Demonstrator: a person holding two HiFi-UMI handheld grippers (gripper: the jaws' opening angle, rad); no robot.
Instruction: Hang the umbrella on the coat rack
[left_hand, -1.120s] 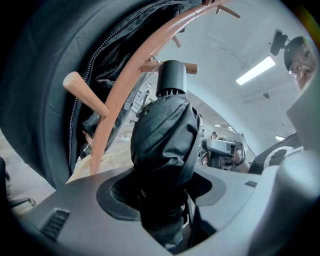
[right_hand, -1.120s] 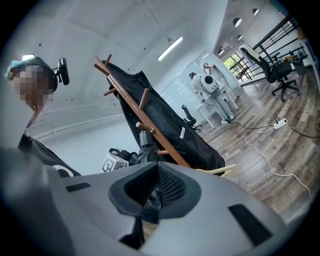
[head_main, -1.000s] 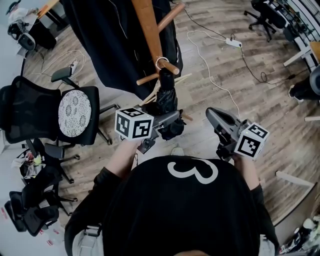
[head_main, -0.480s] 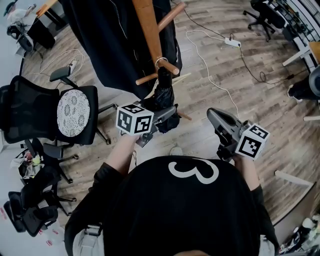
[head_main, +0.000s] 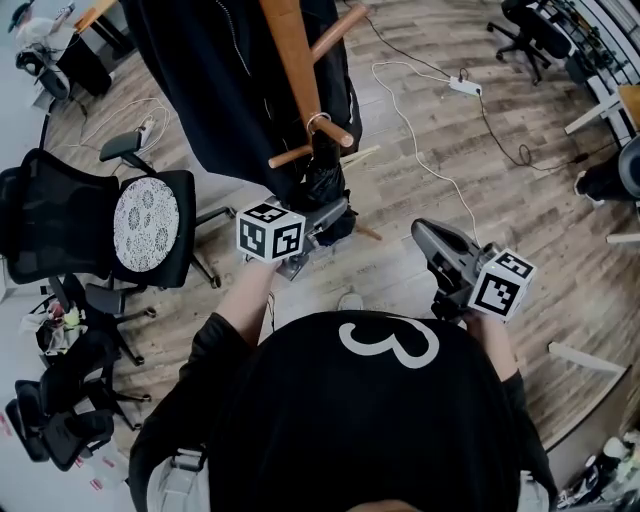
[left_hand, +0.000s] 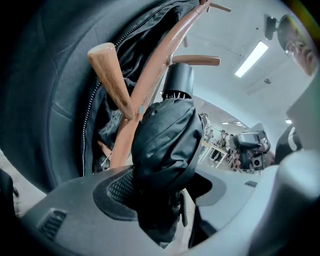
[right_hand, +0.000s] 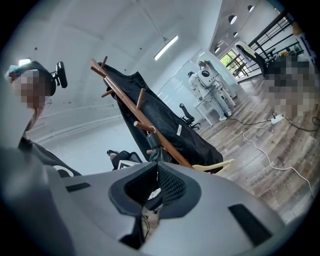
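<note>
While looped over a peg (head_main: 340, 135) (wooden), umbrella (head_main: 322, 180) fills left tool (head_main: 338, 216).

Coat rack (left_hand: 111, 82): smooth varnished wood. Umbrella (left_hand: 165, 140) against coat rack: creased black cloth, faint sheen. Jacket (left_hand: 50, 85) behind coat rack: matt dark cloth, metal zip (left_hand: 89, 120).

The umbrella (head_main: 322, 180) hangs from a peg (head_main: 338, 135) on the coat rack (head_main: 290, 50), beside a coat (head_main: 200, 90) on the rack's left. The left gripper (head_main: 335, 215) sits around the umbrella's lower end. The right gripper (head_main: 420, 228) is well apart to the right, and a chair (head_main: 60, 220) stands far left.
</note>
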